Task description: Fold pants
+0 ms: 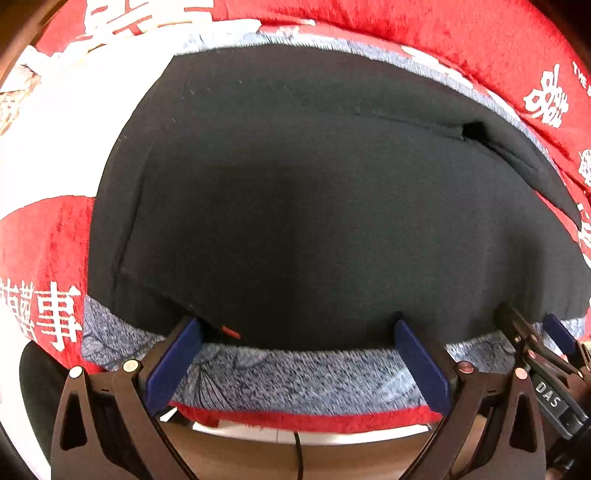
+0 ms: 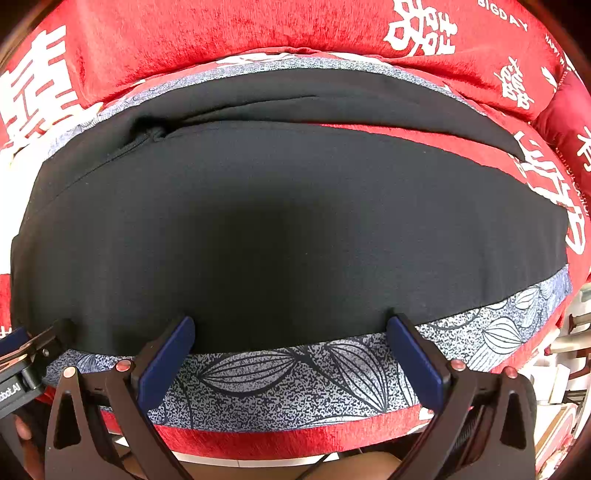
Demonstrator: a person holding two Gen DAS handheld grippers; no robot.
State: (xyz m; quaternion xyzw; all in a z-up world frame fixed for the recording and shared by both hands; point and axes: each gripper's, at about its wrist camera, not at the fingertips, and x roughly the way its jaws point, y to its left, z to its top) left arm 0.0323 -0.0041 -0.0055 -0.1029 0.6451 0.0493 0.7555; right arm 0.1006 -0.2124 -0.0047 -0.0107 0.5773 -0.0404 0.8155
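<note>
Black pants [image 1: 314,199] lie spread flat on a red cushion and fill most of both wrist views [image 2: 288,229]. A small red tag [image 1: 229,331] shows at their near hem. My left gripper [image 1: 297,326] stands open, its blue fingertips touching the near edge of the pants with nothing pinched between them. Open too, my right gripper [image 2: 290,325] rests its blue pads on the same near edge further right. Each gripper shows in the other's view: the right one [image 1: 532,332] at the right, the left one [image 2: 22,347] at the left.
The red cushion [image 1: 44,243] carries white characters and a grey leaf-patterned band [image 2: 280,380] along its near side. A red backrest cushion [image 2: 229,33] rises behind the pants. Wooden floor [image 1: 258,458] and a black cable [image 1: 298,454] lie below the cushion's front edge.
</note>
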